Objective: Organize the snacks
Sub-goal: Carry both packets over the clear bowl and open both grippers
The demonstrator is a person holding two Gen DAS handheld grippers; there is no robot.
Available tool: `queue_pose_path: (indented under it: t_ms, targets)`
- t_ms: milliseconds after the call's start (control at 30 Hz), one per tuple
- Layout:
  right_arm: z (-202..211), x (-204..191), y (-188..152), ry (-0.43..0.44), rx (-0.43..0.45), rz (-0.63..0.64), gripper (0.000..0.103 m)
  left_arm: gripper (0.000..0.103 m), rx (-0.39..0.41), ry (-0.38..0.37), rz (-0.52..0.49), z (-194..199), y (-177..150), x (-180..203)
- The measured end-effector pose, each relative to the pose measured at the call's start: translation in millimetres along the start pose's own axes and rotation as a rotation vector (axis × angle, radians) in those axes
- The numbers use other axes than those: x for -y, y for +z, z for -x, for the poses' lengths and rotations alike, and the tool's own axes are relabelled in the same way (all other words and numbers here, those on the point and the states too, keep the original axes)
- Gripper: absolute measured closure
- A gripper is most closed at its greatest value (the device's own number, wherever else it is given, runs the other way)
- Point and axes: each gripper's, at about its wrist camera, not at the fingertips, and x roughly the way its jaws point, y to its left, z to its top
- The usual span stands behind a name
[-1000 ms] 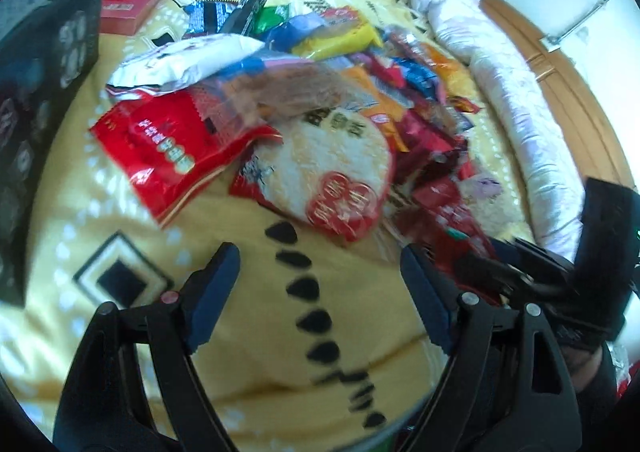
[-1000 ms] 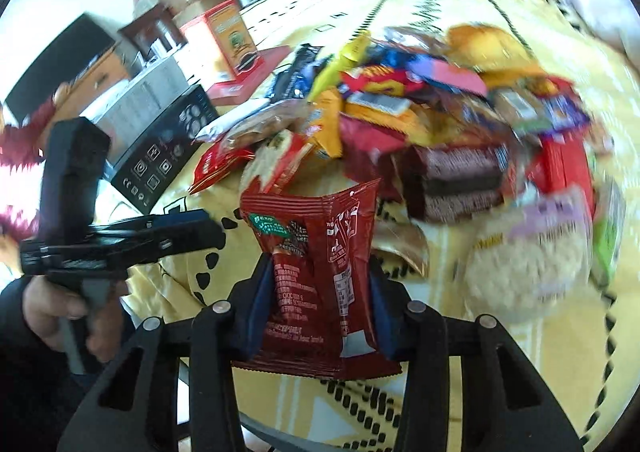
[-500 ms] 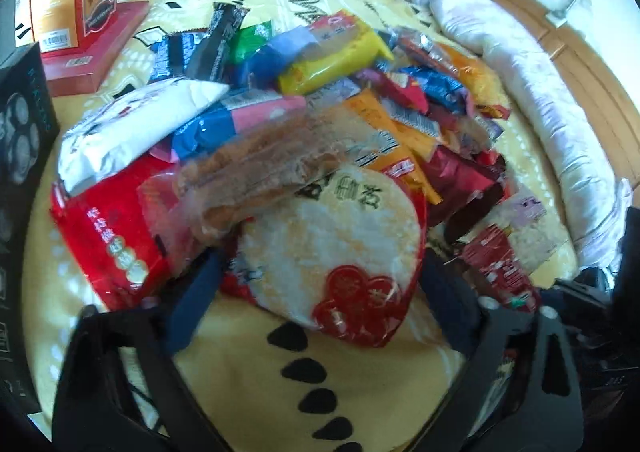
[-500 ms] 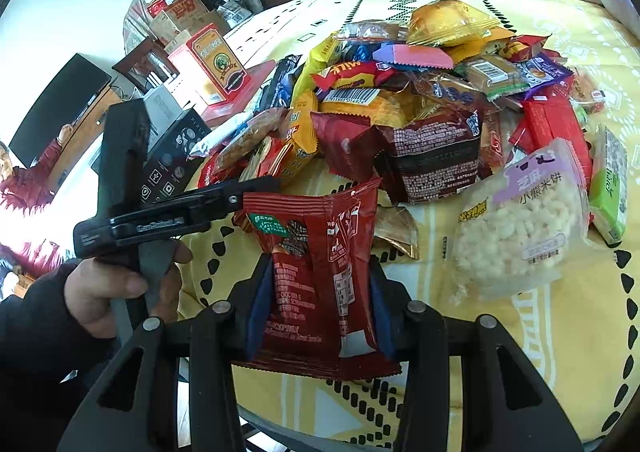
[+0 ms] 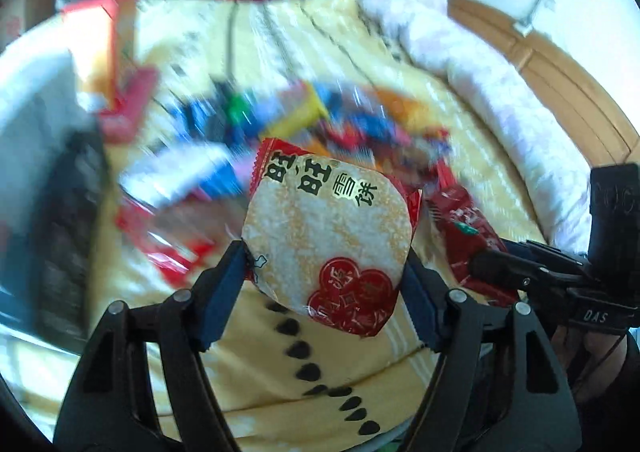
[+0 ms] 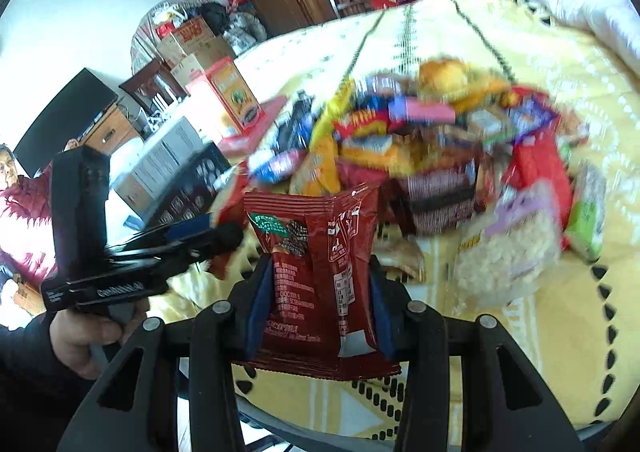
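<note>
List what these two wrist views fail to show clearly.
- Snack pile, left wrist view: motion blur, labels unreadable.
- Snack pile, right wrist view: also blurred.
- Dark red packet, right wrist view: small print illegible.
- Left hand-held gripper, right wrist view: its rice cracker pack hidden behind the packet.

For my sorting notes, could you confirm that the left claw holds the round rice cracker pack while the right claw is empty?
Not quite: the right claw is not empty; the right wrist view shows it shut on a dark red snack packet. The left claw does hold the rice cracker pack.
</note>
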Motion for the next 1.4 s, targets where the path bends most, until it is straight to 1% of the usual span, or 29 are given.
queue_pose_path:
  t_ms: [100,200,267,333,433,467,533,633,700,767,833,933,1033,1133,1267,1400]
  targets:
    - [11.7,-17.8,24.8,0.004,0.053,0.035,0.055,0.028,0.095,0.080,0.001,42.9,21.3,-17.0]
    - [18.6,-49.8,57.2,0.035,0.113,0.089,0.055,0.029,0.178,0.147,0.038,87.2,37.2,-45.5]
    - [17.9,-77.4,79.3,0.069,0.144,0.131,0.055,0.028,0.232,0.208,0.068,121.6,44.6,-71.3]
    - [11.6,-115.1,102.8,0.119,0.168,0.179,0.055,0.028,0.282,0.269,0.122,158.4,49.8,-103.4]
    - [-4.7,-172.6,127.7,0.197,0.180,0.242,0.055,0.028,0.343,0.375,0.202,205.7,50.0,-151.6]
    - [-10.6,-187.9,132.0,0.217,0.178,0.257,0.055,0.029,0.356,0.403,0.236,218.5,47.9,-168.1]
    - [-29.3,-232.4,140.6,0.275,0.161,0.303,0.055,0.029,0.370,0.458,0.303,239.8,42.0,-199.4]
    - [-63.5,-292.6,144.1,0.349,0.114,0.351,0.055,0.029,0.350,0.547,0.372,255.5,28.7,-239.9]
    - [-89.0,-329.4,141.6,0.391,0.068,0.378,0.055,0.028,0.310,0.582,0.423,256.7,19.4,-262.8]
    - [-110.1,-356.2,134.7,0.417,0.026,0.400,0.055,0.028,0.267,0.609,0.440,250.1,15.1,-271.3]
    - [-132.3,-384.9,120.6,0.434,-0.023,0.425,0.055,0.028,0.225,0.624,0.443,243.0,10.1,-274.9]
    - [-157.6,-410.0,104.8,0.443,-0.076,0.445,0.055,0.028,0.191,0.628,0.438,240.0,6.8,-274.3]
    - [-178.1,-420.1,91.1,0.442,-0.118,0.451,0.055,0.028,0.178,0.613,0.431,244.8,6.7,-271.9]
    - [-187.5,-421.2,83.7,0.432,-0.137,0.450,0.054,0.028,0.175,0.616,0.421,249.1,8.4,-273.8]
    - [-192.7,-413.0,84.5,0.422,-0.149,0.441,0.052,0.024,0.168,0.613,0.432,251.1,4.5,-281.0]
    - [-188.0,-414.9,86.8,0.421,-0.152,0.441,0.045,0.020,0.151,0.617,0.442,250.8,2.6,-288.9]
